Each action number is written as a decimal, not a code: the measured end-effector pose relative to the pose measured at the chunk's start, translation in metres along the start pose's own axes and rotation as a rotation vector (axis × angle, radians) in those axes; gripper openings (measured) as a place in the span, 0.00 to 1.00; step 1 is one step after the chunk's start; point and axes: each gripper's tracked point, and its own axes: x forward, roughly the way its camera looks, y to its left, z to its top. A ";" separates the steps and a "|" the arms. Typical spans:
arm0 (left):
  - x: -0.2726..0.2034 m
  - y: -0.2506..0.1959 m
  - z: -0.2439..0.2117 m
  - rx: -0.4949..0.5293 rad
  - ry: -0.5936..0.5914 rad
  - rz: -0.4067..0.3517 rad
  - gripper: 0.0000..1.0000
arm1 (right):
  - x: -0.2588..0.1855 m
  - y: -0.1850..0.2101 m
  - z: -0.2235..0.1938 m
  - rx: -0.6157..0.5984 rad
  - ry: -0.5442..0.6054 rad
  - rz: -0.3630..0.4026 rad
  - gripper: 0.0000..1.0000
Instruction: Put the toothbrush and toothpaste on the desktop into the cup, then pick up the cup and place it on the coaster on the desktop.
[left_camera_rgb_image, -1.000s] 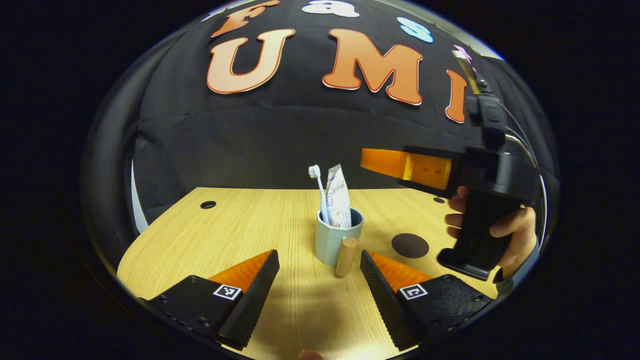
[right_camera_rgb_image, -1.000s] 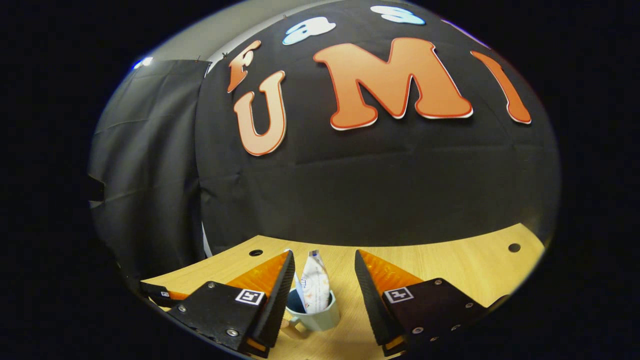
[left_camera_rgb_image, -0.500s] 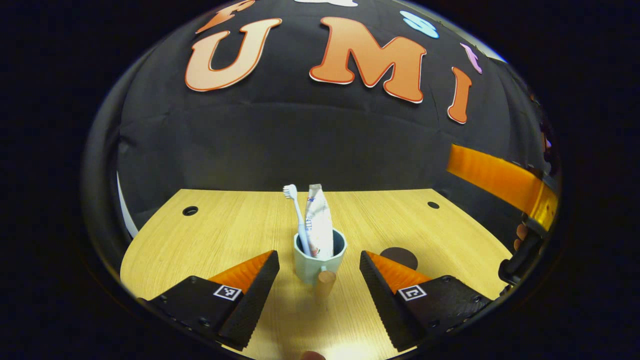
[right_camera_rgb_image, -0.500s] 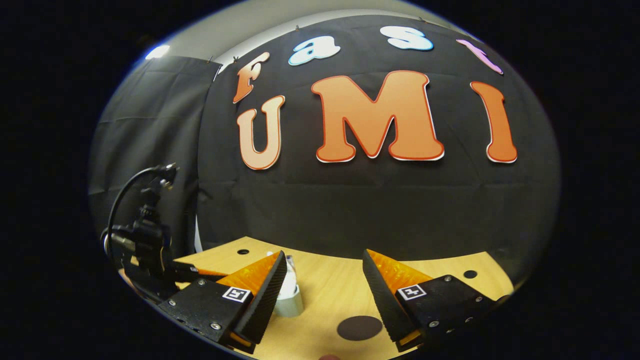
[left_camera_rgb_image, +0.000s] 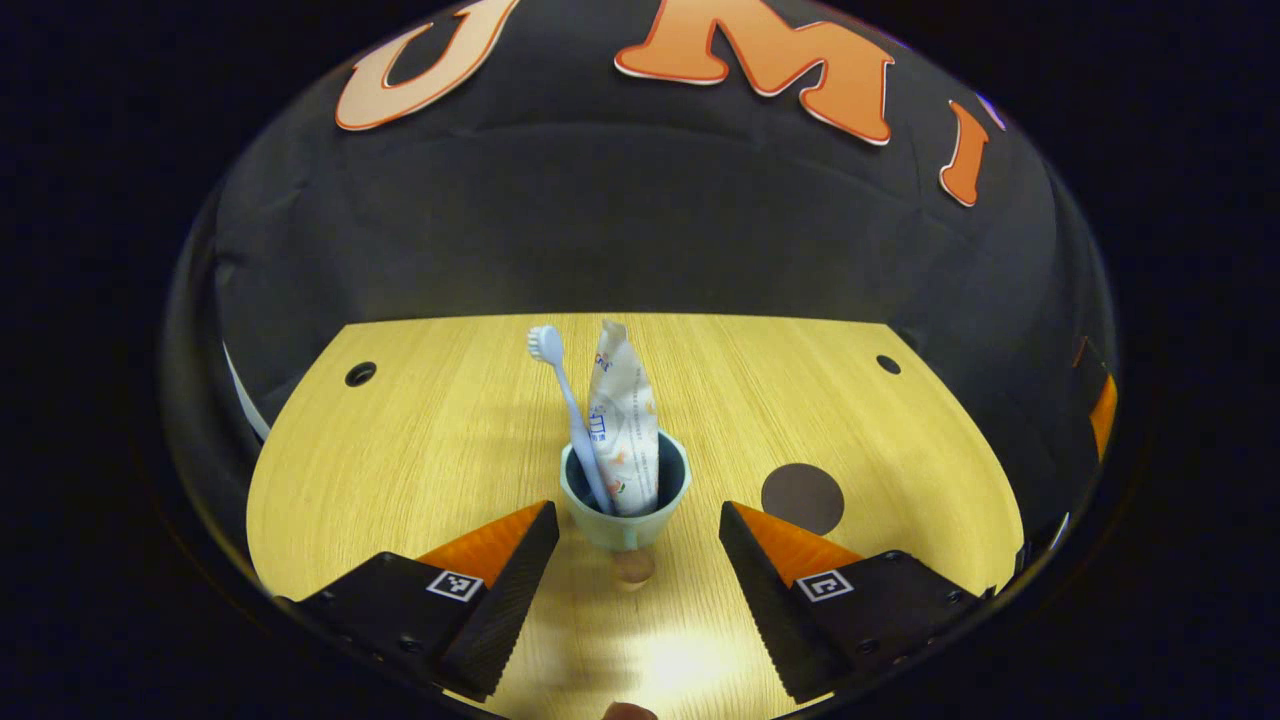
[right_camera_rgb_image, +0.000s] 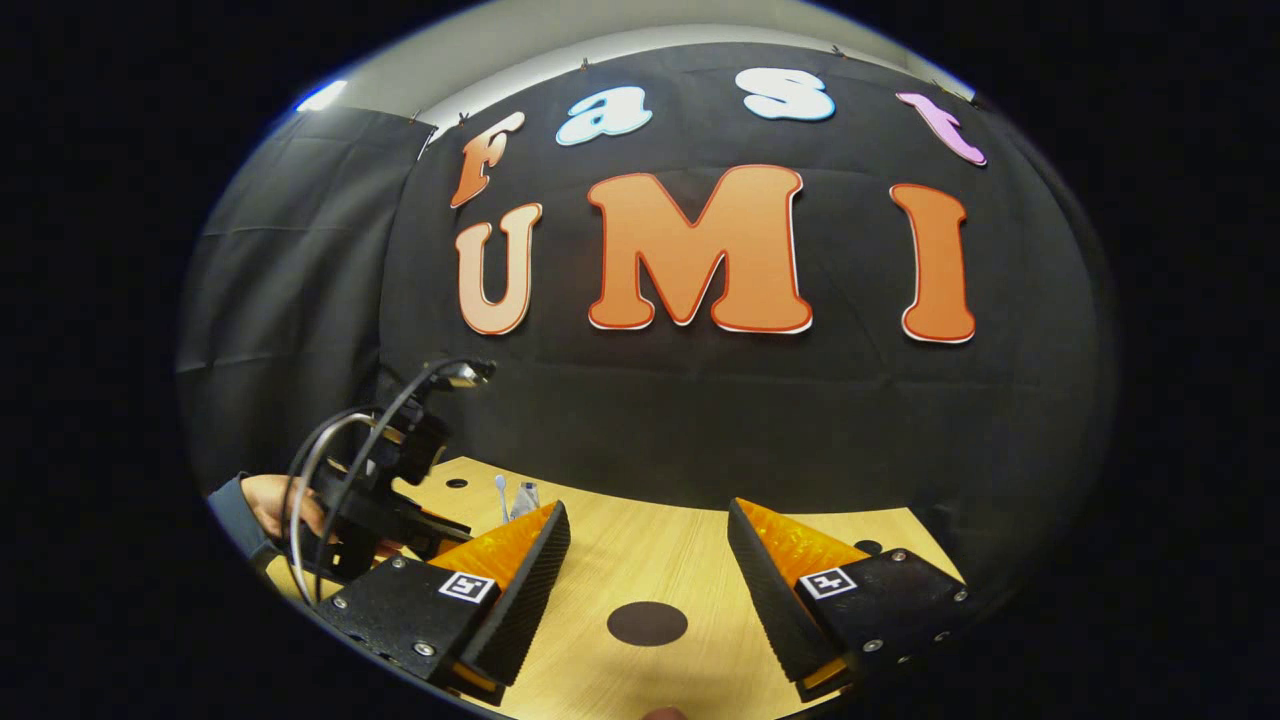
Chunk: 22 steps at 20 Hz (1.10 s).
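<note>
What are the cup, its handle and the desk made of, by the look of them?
Cup: probably glazed ceramic or smooth plastic, pale grey-green with an even matte sheen. Handle: looks like bare light wood, a tan rounded peg. Desk: wood or wood-look laminate, with fine straight grain lines and a glare patch near the gripper.

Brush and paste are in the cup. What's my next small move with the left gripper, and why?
Probably ease the left gripper forward and shut on the cup: it stands between the open fingers, ungripped, and the coaster lies bare to its right.
</note>
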 end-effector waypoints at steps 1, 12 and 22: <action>0.008 0.000 -0.005 0.004 0.026 0.014 0.98 | -0.008 -0.002 0.002 -0.003 -0.002 -0.002 0.95; 0.048 0.010 -0.029 0.021 0.163 0.103 0.94 | -0.058 -0.014 0.008 -0.028 0.001 -0.004 0.97; 0.045 0.003 -0.038 -0.025 0.223 0.120 0.27 | -0.076 -0.015 0.004 -0.017 -0.008 -0.005 0.97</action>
